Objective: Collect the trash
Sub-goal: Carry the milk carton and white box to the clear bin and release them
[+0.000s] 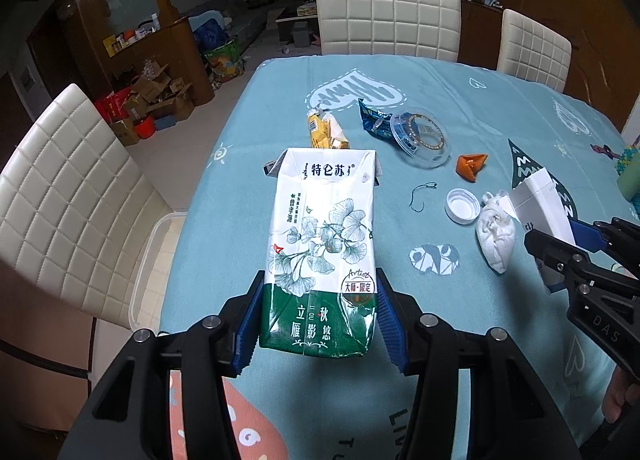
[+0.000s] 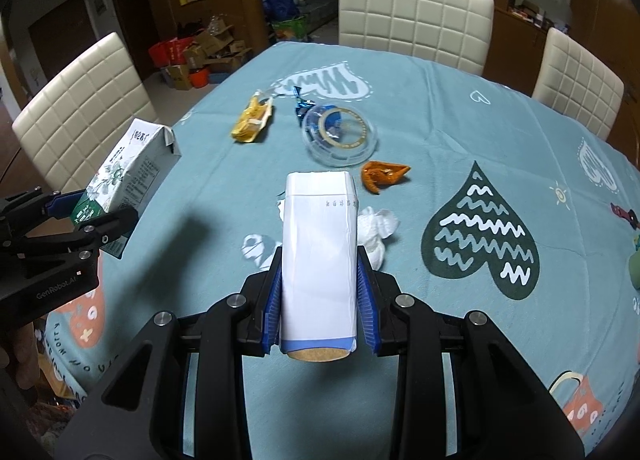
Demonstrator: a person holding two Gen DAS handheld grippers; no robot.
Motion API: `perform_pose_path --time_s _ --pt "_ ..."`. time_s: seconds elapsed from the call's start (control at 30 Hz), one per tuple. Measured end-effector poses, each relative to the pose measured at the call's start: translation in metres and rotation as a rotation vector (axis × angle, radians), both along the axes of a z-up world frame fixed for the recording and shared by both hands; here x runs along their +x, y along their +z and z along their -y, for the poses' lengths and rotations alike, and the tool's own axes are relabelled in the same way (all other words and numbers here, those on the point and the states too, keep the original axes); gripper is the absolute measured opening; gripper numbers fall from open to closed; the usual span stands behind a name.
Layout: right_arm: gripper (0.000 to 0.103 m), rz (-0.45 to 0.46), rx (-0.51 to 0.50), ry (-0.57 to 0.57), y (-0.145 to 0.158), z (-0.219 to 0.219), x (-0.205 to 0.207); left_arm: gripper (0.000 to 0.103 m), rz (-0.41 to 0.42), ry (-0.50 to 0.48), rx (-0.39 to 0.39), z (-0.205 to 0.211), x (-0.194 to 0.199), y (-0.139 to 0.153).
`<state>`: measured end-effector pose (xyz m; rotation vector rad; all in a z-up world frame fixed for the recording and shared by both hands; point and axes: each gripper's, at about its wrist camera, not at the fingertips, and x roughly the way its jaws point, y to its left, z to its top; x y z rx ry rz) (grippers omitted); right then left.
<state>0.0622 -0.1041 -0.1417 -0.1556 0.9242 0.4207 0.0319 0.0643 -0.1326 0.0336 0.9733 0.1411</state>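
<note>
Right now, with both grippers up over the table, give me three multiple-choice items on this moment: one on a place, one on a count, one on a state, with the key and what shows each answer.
1. Where does the orange wrapper lie?
A. beside the clear round lid
B. on a chair
C. in the left gripper

2. How many white quilted chairs show in the right wrist view?
A. one
B. three
C. five

3. What state is the right gripper in?
A. open and empty
B. shut on the white box
C. shut on a cap

Key:
1 A: the wrapper rests on the tablecloth next to the lid's rim.
2 B: one chair at the left, one at the far side, one at the right.
3 B: both blue pads press the box's sides, while the left gripper holds the milk carton.
</note>
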Motion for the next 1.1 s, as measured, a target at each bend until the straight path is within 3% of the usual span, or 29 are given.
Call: perform_pose_path --time_s 0.57,1.1 --pt "0.035 0.010 -0.005 0.131 0.006 -0.045 -0.007 0.050 0.012 0.102 -0.002 -0.031 -0.020 0.003" --pt "0.035 0.037 -0.024 0.331 0.013 -0.152 0.013 0.050 0.032 0.282 0.000 -0.124 -0.031 0.006"
